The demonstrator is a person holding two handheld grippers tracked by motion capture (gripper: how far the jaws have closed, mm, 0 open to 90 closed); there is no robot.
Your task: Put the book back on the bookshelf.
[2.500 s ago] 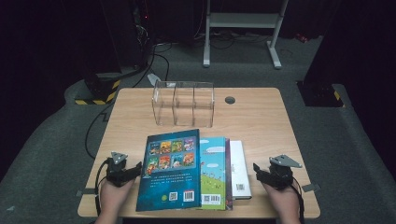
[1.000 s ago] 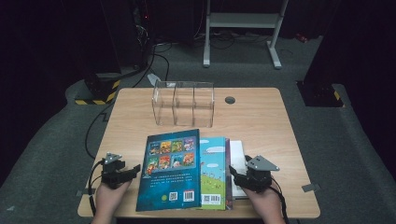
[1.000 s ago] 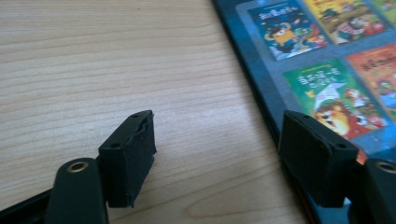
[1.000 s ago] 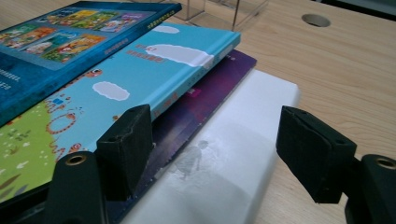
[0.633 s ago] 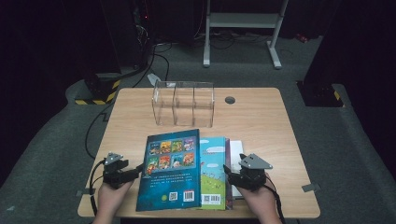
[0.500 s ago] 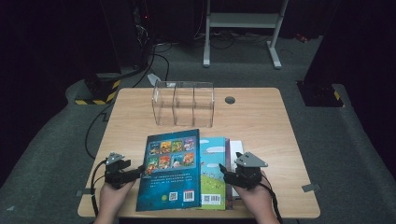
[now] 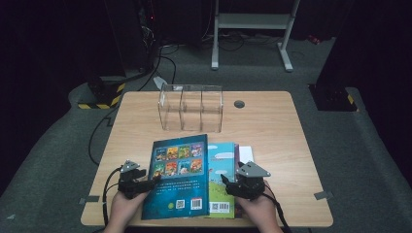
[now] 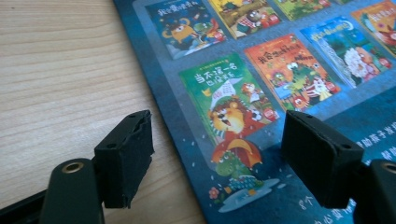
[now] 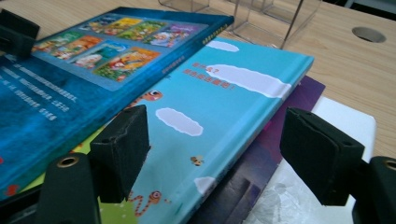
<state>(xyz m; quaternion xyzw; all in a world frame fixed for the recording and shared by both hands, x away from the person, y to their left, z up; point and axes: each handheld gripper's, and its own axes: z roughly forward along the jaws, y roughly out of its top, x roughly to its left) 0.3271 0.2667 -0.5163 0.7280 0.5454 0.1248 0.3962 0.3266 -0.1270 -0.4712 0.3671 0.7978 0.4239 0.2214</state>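
A dark blue picture book (image 7: 177,174) lies on top of a stack at the table's near edge. Under it sits a turquoise book (image 7: 222,174), with a purple book (image 9: 280,130) and a white one (image 9: 345,116) lower still. My left gripper (image 7: 148,180) is open at the dark blue book's left edge; in the left gripper view its jaws straddle that edge (image 8: 217,154), one over bare wood, one over the cover (image 8: 289,70). My right gripper (image 7: 226,182) is open over the turquoise book (image 9: 219,93), jaws astride its right edge (image 9: 215,144). Nothing is held.
A clear acrylic organiser (image 7: 191,108) with three compartments stands behind the books at the table's middle. A round cable hole (image 7: 238,104) lies to its right. The wooden table (image 7: 291,145) has bare surface on both sides of the stack. Dark floor and cables surround it.
My right gripper has moved left from the table's right side onto the book stack. The left gripper has stayed at the dark blue book's left edge.
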